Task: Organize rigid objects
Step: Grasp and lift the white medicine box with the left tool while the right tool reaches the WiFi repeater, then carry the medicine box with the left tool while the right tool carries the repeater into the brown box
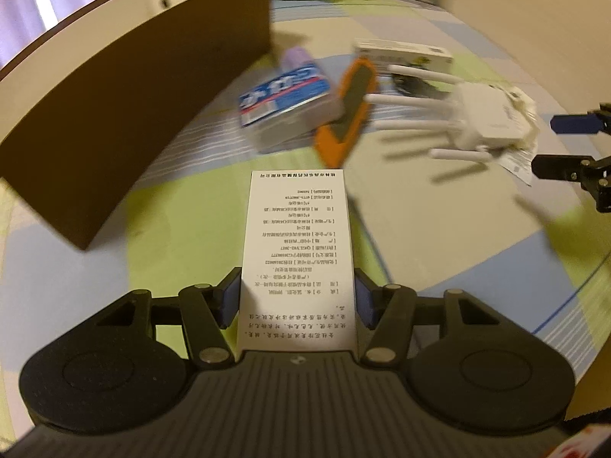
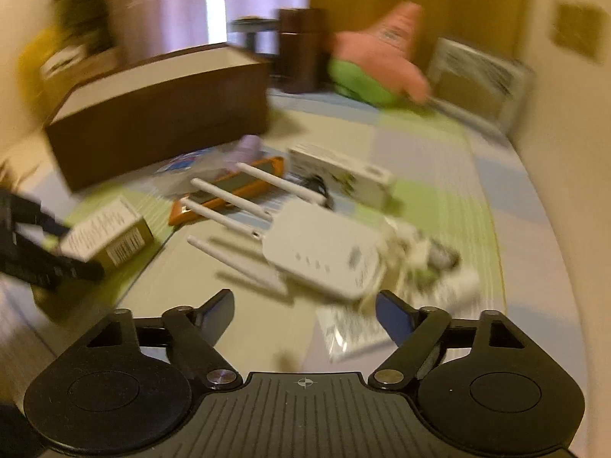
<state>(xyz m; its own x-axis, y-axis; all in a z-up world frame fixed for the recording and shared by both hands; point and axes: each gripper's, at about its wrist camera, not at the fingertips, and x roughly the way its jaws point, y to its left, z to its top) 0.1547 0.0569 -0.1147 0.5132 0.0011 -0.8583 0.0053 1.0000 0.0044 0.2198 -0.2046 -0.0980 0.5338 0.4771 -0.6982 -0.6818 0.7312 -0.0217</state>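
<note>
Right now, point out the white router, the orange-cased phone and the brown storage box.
white router (image 2: 320, 252), right wrist view, on the top of its body.
orange-cased phone (image 1: 353, 103), left wrist view, on its dark screen.
brown storage box (image 2: 160, 129), right wrist view, on its front wall.

Pink-and-green plush toy (image 2: 376, 65), purple curtains (image 2: 183, 4)

Mostly cardboard and plastic on your mat

Your printed carton (image 1: 296, 263) looks matt paperboard, the router (image 2: 320, 250) smooth white plastic, the brown box (image 2: 160, 122) matt, the mat (image 1: 439, 229) woven.
</note>
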